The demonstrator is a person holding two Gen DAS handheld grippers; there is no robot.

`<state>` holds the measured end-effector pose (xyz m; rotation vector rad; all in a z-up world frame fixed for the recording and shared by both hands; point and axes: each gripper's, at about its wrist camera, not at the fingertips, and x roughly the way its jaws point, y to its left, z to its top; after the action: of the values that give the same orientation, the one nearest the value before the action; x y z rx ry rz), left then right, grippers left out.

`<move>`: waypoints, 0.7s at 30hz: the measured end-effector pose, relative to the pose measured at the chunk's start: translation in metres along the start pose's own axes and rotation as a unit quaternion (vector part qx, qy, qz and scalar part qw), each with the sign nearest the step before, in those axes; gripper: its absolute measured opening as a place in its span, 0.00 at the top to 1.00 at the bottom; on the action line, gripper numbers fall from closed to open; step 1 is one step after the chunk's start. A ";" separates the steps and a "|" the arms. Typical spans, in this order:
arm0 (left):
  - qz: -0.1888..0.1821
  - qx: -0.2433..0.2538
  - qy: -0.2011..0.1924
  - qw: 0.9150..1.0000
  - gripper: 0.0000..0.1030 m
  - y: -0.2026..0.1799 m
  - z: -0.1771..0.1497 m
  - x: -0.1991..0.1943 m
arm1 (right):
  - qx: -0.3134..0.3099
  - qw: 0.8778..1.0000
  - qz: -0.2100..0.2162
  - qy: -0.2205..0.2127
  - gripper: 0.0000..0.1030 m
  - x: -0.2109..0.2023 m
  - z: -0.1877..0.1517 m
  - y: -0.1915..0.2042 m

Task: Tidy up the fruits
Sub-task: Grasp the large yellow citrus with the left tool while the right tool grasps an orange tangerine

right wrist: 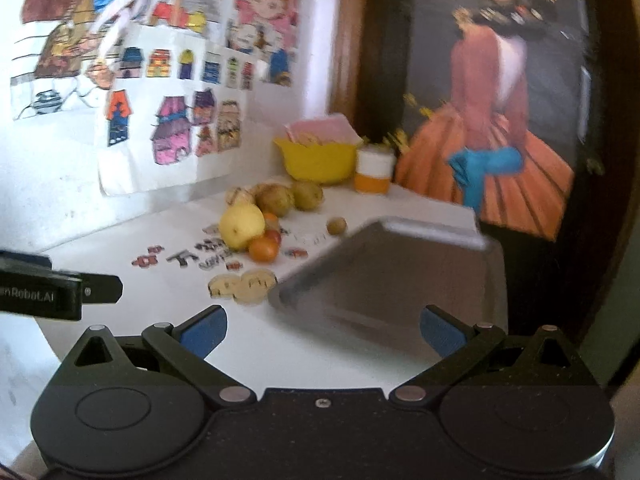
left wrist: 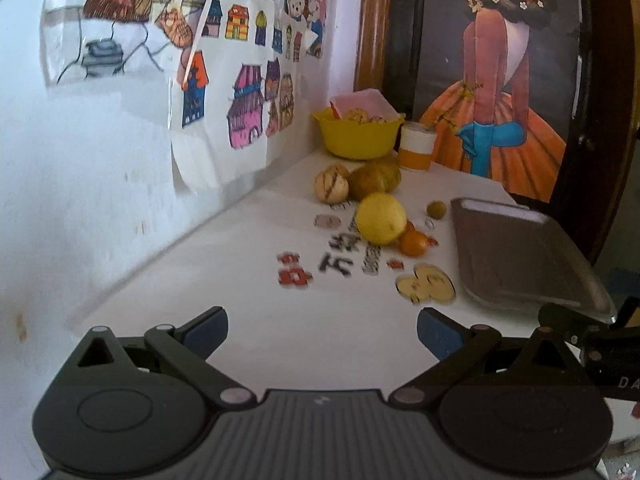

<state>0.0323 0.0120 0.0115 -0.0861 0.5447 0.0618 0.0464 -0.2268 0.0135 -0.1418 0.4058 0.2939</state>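
Holding both grippers above the near part of the white table (left wrist: 248,320), I am seeing their blue-padded fingers spread wide, with nothing between them. My left gripper (left wrist: 322,330) is pointing toward the fruit, and my right gripper (right wrist: 323,330) is hanging over the near edge of the grey tray (right wrist: 400,280), which is lying bare on the right side of the table. In the right wrist view the side of the left gripper is poking in from the left edge.

The fruit is sitting in a loose cluster toward the back of the table, left of the tray and apart from it. A yellow lemon (left wrist: 381,218) is resting nearest to me, with a small orange fruit (left wrist: 413,242) touching its right side; the right wrist view is showing a second small orange one (right wrist: 273,236) tucked just behind. Farther back, a pale striped fruit (left wrist: 331,188) and a brownish-green fruit (left wrist: 374,181) are lying side by side, and a tiny greenish fruit (left wrist: 436,209) is sitting alone between the cluster and the tray. Behind them all, a yellow bowl (left wrist: 360,136) is standing in the corner beside an orange-and-white jar (left wrist: 417,146).

Printed stickers (left wrist: 332,262) are covering the tabletop in front of the lemon.
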 end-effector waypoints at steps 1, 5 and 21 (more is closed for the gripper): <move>-0.001 0.000 0.000 1.000 0.01 0.002 0.007 0.003 | -0.014 1.000 0.012 0.002 0.01 0.005 0.008 -0.001; -0.010 0.014 0.011 1.000 0.01 0.006 0.037 0.020 | -0.045 0.997 0.057 0.020 0.01 0.031 0.035 -0.006; -0.081 0.018 0.092 0.992 0.01 -0.017 0.103 0.136 | -0.133 0.976 0.151 0.086 0.01 0.147 0.063 0.008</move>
<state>0.2029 0.0097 0.0297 -0.1007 0.7207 -0.1159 0.1958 -0.1701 0.0106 -0.3717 0.5595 0.6388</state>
